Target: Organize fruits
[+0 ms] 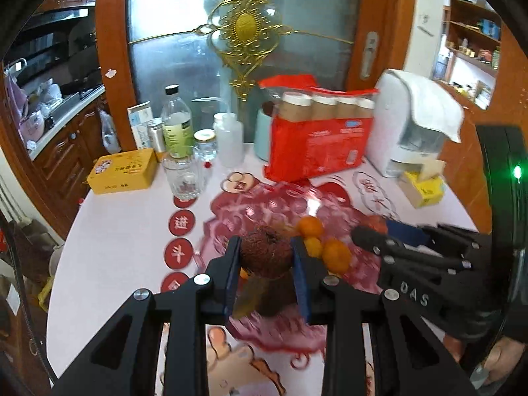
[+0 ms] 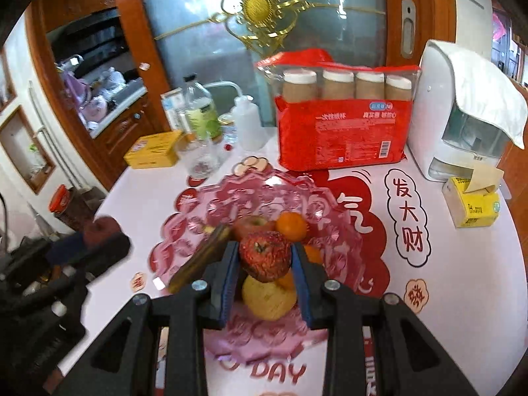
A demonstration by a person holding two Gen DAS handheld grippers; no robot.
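the left gripper (image 1: pixel 266 254) has its jaws pinching a dark brown, wrinkled fruit (image 1: pixel 266 253), held above the pink glass dish (image 2: pixel 231 204) that sits in the middle of the counter (image 1: pixel 115 241). the right gripper (image 2: pixel 265 257) has its jaws pinching a shrivelled red apple (image 2: pixel 265 255) over the same dish. in the dish lie a yellow apple (image 2: pixel 269 300), a reddish apple (image 2: pixel 252 226), an orange (image 2: pixel 291 226) and a browned banana (image 2: pixel 201 257). toward the counter's far edge stand a red pack of paper cups (image 2: pixel 343 132), a glass tumbler (image 1: pixel 182 175), a yellow tin (image 1: pixel 122 171) and a white dispenser (image 2: pixel 462 112).
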